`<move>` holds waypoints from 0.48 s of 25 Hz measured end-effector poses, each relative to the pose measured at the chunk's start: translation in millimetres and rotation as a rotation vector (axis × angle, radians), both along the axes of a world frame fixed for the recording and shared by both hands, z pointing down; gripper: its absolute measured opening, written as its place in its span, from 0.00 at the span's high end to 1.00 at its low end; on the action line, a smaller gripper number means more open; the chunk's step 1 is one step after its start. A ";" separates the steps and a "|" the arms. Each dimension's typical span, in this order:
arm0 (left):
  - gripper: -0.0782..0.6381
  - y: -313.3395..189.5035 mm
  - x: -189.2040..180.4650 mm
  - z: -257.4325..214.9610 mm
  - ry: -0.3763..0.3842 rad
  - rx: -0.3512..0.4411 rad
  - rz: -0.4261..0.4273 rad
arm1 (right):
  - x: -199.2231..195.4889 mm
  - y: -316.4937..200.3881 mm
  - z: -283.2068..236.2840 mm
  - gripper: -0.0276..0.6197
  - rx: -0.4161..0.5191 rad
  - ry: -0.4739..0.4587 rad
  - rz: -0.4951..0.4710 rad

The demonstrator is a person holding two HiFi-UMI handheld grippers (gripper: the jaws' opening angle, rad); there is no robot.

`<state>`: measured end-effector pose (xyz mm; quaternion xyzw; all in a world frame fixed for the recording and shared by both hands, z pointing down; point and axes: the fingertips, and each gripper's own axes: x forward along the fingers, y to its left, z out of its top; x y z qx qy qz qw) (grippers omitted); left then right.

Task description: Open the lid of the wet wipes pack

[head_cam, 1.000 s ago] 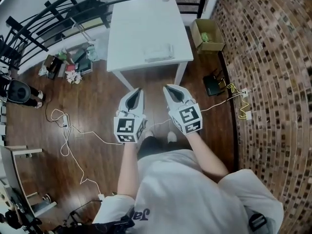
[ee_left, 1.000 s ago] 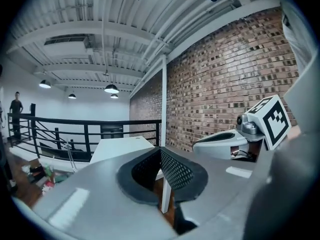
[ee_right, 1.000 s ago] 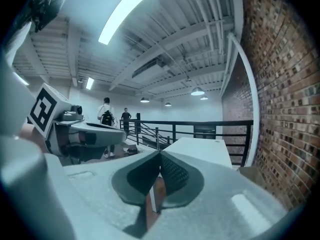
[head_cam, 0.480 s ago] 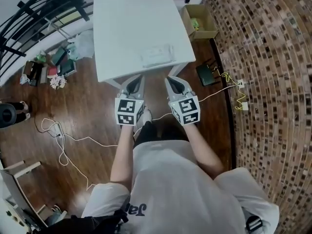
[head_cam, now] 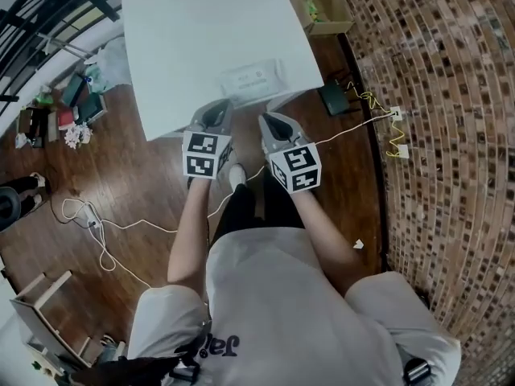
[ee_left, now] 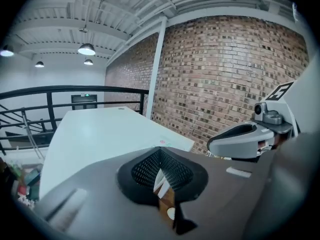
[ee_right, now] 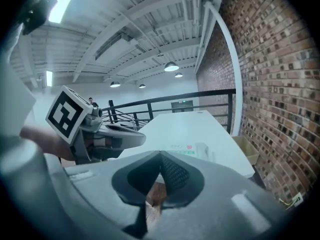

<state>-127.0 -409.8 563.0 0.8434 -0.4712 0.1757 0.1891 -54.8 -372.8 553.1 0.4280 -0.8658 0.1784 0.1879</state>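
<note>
Nearest, at the bottom of the head view, the person's arms reach up-frame, a gripper in each hand. The left gripper (head_cam: 217, 112) sits just left of centre, the right gripper (head_cam: 268, 124) just right of it, side by side but apart. Both have their jaws closed with nothing between them. Each gripper's own view shows the two tips meeting, with only floor in the slit behind.

A second ago both grippers hung over bare floor (head_cam: 145, 183), well short of the table (head_cam: 193, 30). Now their tips are at its near edge, and the table fills much more of the upper frame. The approach looks nearly done.

Just beyond the tips, near that edge, the pack (head_cam: 253, 79) lies flat and untouched, its lid apparently down. In the right gripper view it (ee_right: 189, 149) shows right above the closed jaws. The opening itself has not begun, and the jaws would need to part before pinching the lid.

Farther off, a box (head_cam: 320, 2) stands at upper right.
</note>
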 end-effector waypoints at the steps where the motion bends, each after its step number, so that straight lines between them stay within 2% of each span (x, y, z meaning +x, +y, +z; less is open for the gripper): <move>1: 0.87 -6.8 1.1 8.0 -0.005 -0.011 0.000 | -0.5 -4.2 5.8 0.97 -0.017 -0.009 0.003; 9: 0.87 -43.4 14.2 61.1 -0.034 -0.069 0.002 | 7.1 -35.2 40.2 0.97 -0.100 -0.082 0.038; 12: 0.87 -45.4 16.9 74.5 -0.015 -0.078 -0.012 | 9.2 -43.6 48.4 0.97 -0.131 -0.135 0.068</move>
